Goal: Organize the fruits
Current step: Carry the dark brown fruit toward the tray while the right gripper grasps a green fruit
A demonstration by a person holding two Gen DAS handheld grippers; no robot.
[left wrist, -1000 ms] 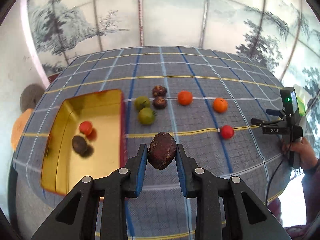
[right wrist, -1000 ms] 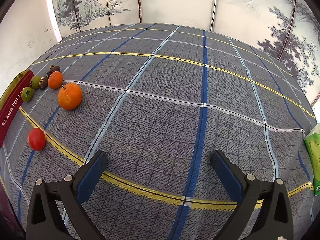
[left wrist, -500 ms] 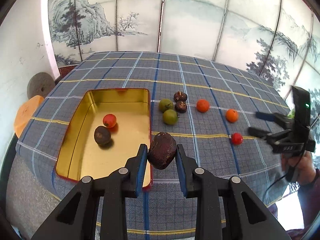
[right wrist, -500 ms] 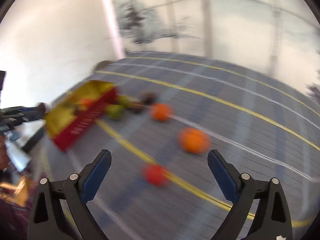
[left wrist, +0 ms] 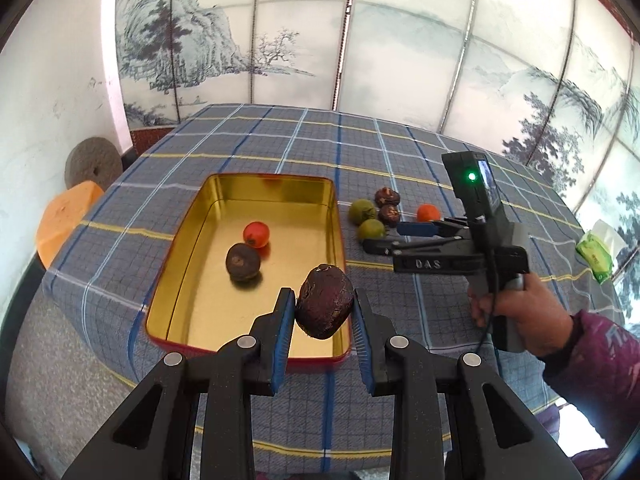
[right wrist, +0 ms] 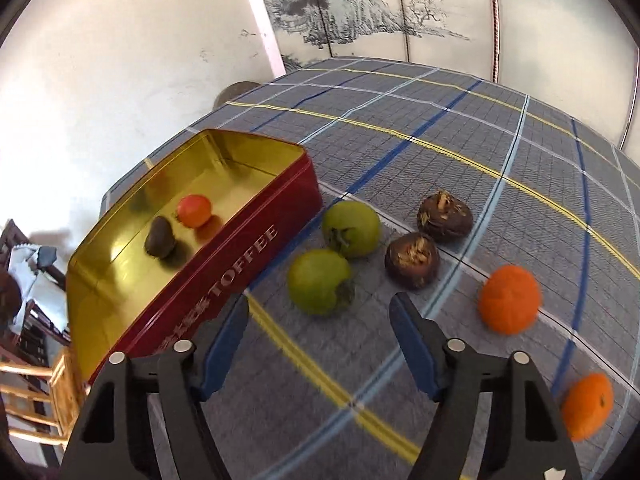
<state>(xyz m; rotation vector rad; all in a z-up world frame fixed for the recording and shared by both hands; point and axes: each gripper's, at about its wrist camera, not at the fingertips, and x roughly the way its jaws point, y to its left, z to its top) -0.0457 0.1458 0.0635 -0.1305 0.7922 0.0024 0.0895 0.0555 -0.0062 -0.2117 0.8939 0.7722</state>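
Observation:
My left gripper (left wrist: 323, 318) is shut on a dark brown fruit (left wrist: 324, 307), held above the near right corner of the gold-lined red tin (left wrist: 338, 216). The tin holds a small red fruit (left wrist: 256, 234) and a dark brown fruit (left wrist: 243, 261). My right gripper (right wrist: 320, 308) is open and empty, just in front of the near green fruit (right wrist: 319, 281); it also shows in the left wrist view (left wrist: 384, 238). Beside it lie a second green fruit (right wrist: 351, 229), two brown fruits (right wrist: 412, 260) (right wrist: 444, 216) and two oranges (right wrist: 509, 299) (right wrist: 587, 406).
The tin (right wrist: 224, 280) stands left of the loose fruit on a blue plaid tablecloth (right wrist: 500, 152). A green packet (left wrist: 595, 256) lies at the table's right edge. An orange stool (left wrist: 64, 220) and a stone disc (left wrist: 93, 165) stand left of the table.
My left gripper has pulled back and left with the brown fruit, now over the tin's near corner. My right gripper has swung left and moved in close to the green fruits.

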